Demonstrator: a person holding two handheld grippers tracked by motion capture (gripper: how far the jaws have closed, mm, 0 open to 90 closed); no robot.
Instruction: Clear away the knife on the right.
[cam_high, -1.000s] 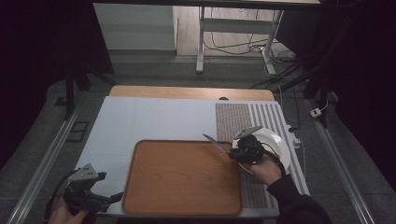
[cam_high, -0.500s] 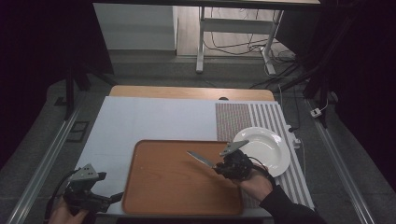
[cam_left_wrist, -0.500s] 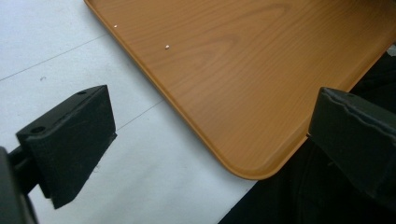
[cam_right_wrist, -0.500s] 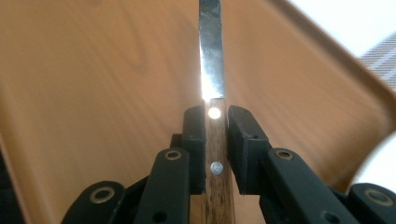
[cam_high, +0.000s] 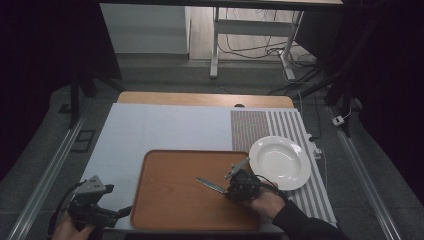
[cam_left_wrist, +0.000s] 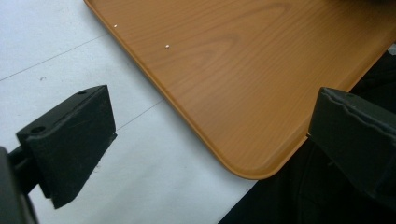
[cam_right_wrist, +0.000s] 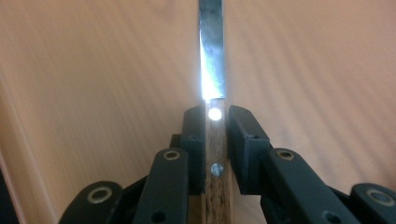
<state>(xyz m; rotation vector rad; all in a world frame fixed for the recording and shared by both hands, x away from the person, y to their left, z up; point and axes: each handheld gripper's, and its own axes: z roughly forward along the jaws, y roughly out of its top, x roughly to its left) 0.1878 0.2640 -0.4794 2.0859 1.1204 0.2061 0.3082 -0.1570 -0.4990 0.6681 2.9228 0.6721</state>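
A knife with a steel blade and a riveted wooden handle is held over the brown wooden tray. My right gripper is shut on the handle, and the blade points left across the tray. A white plate rests on the striped mat to the right of the tray. My left gripper stands open at the tray's near left corner, its jaws wide apart with nothing between them.
The tray lies on a white table cover with a striped placemat at the right. Metal rails run along both table sides. A desk frame and cables stand on the floor behind.
My right gripper has carried the knife from over the plate leftward and toward me, out over the tray. The plate now shows in full. The left gripper has stayed put.
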